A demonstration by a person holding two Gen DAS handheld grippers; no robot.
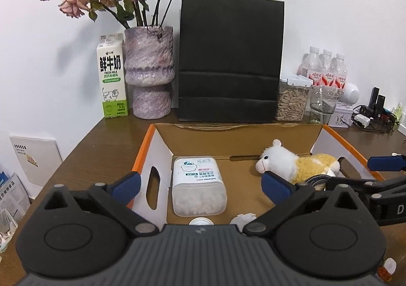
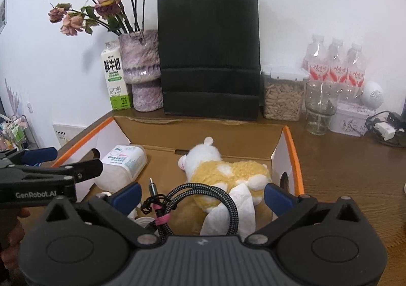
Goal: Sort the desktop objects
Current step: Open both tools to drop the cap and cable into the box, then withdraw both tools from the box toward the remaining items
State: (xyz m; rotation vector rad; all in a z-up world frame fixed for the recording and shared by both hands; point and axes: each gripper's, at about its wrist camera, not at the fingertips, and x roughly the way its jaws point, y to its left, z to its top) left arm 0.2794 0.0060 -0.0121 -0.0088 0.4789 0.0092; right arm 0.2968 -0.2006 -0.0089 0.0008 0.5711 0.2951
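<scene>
An open cardboard box [image 1: 162, 149] [image 2: 291, 149] with orange edges lies on the wooden desk. Inside it, a clear cotton-swab container [image 1: 198, 188] [image 2: 124, 161] lies on its side at the left. A white and yellow plush sheep [image 1: 291, 163] [image 2: 228, 174] lies at the right. A coiled braided cable [image 2: 192, 199] and a white tissue [image 2: 238, 209] rest in front of the sheep. My left gripper [image 1: 200, 185] stands open above the container, touching nothing. My right gripper [image 2: 201, 196] stands open over the cable and tissue, its pads clear of them.
Along the wall stand a milk carton [image 1: 113, 78], a vase of dried roses [image 1: 149, 72], a black paper bag [image 1: 229, 57], a jar of seeds [image 1: 291, 100], a glass [image 1: 322, 103], water bottles [image 1: 327, 70] and a tin [image 2: 350, 118]. Chargers and cables [image 1: 373, 113] lie at the far right.
</scene>
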